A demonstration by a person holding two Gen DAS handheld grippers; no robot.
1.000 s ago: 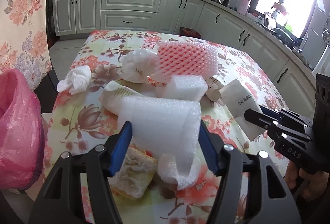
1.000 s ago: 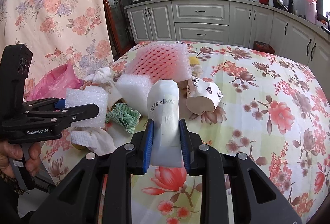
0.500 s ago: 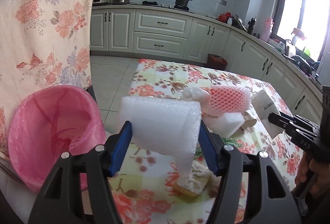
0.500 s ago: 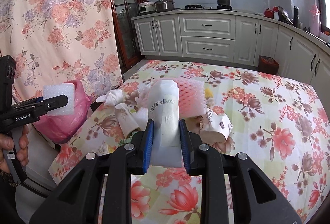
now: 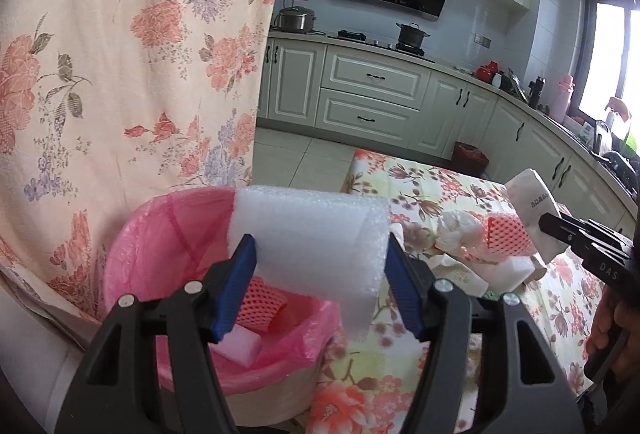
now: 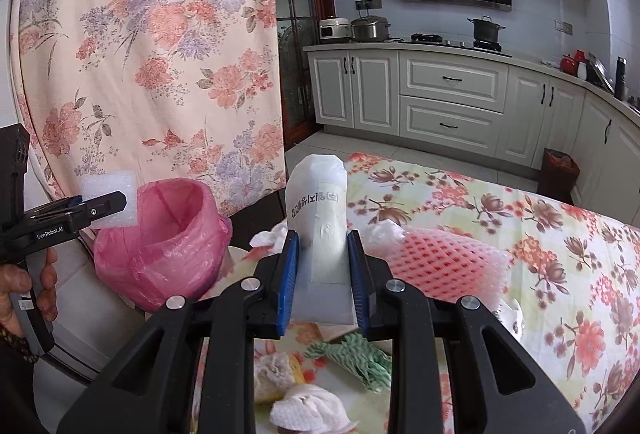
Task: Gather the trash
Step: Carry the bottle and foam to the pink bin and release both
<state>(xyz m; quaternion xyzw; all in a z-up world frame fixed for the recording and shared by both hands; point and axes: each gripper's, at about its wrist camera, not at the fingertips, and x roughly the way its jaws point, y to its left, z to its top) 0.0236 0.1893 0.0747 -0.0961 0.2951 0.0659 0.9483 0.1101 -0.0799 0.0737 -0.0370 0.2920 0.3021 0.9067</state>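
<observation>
My left gripper (image 5: pixel 320 266) is shut on a folded white foam sheet (image 5: pixel 312 234) and holds it over the right rim of the pink-lined trash bin (image 5: pixel 136 234). A pink foam net (image 5: pixel 264 304) and a pale block lie inside the bin. My right gripper (image 6: pixel 323 266) is shut on a white paper packet (image 6: pixel 320 210) with printed text, lifted above the table's left end. From the right wrist view the bin (image 6: pixel 160 254) sits left of the table, and the left gripper (image 6: pixel 108 204) with its foam sheet (image 6: pixel 110 190) hangs beside the bin's left rim.
On the floral tablecloth (image 6: pixel 520 218) lie a pink foam net (image 6: pixel 444 266), crumpled tissues (image 6: pixel 312 410), a green-striped wrapper (image 6: pixel 356 354) and a bread piece (image 6: pixel 276 370). A floral curtain (image 5: pixel 120 54) hangs behind the bin. Kitchen cabinets (image 5: pixel 372 98) line the far wall.
Both grippers have risen and swung left off the trash pile toward the bin, each keeping its load. The foam sheet went from above the table to the bin's rim.
</observation>
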